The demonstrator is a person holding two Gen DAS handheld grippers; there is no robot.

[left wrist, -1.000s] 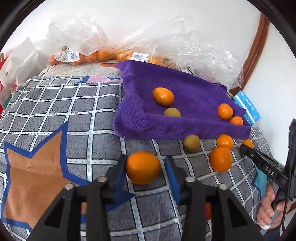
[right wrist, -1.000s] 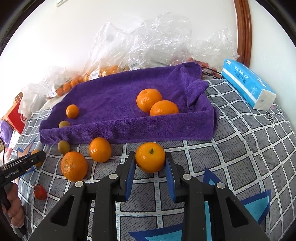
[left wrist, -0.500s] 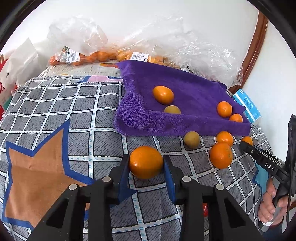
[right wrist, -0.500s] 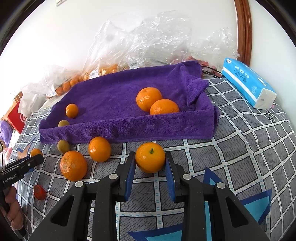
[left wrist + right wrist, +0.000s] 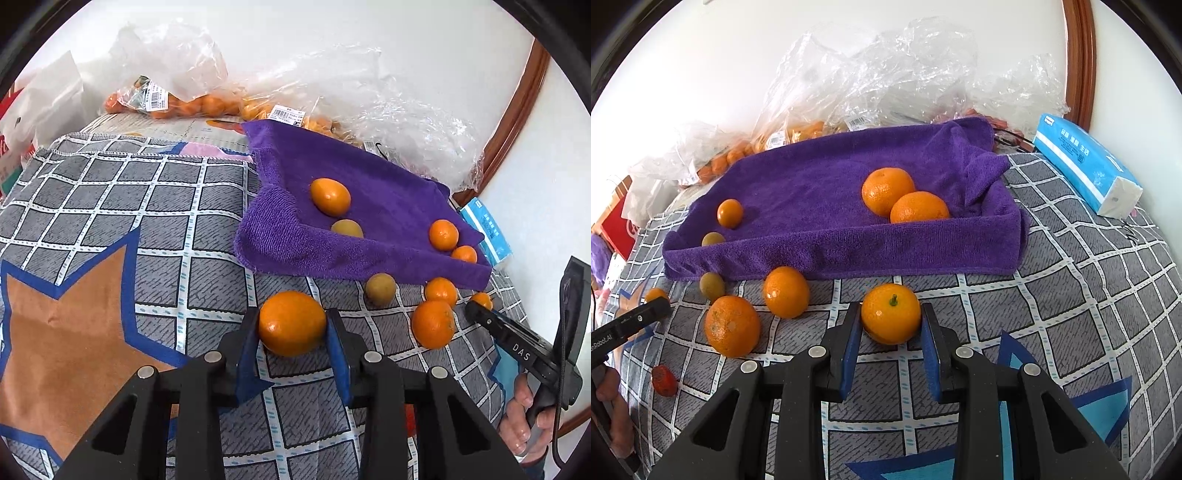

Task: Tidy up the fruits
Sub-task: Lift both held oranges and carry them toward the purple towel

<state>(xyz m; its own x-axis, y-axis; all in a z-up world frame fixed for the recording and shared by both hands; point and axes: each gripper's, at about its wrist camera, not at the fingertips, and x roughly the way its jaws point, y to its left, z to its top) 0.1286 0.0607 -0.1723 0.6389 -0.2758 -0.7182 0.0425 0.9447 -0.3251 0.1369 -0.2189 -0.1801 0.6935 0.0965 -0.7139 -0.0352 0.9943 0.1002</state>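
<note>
Just before the purple towel (image 5: 820,192), both grippers clamped on oranges: left gripper (image 5: 291,328) on a smooth orange (image 5: 291,323), right gripper (image 5: 891,325) on a stemmed orange (image 5: 891,314); next, probably lift onto towel.

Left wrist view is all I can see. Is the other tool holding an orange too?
Observer: Yes. The right tool is shut on an orange with a green stem, just in front of the purple towel.
Child: Is anything hiding behind my tool?
Observer: A small red thing lies on the checked mat, nearer the camera than the big spotted orange. I can't tell what it is.
</note>
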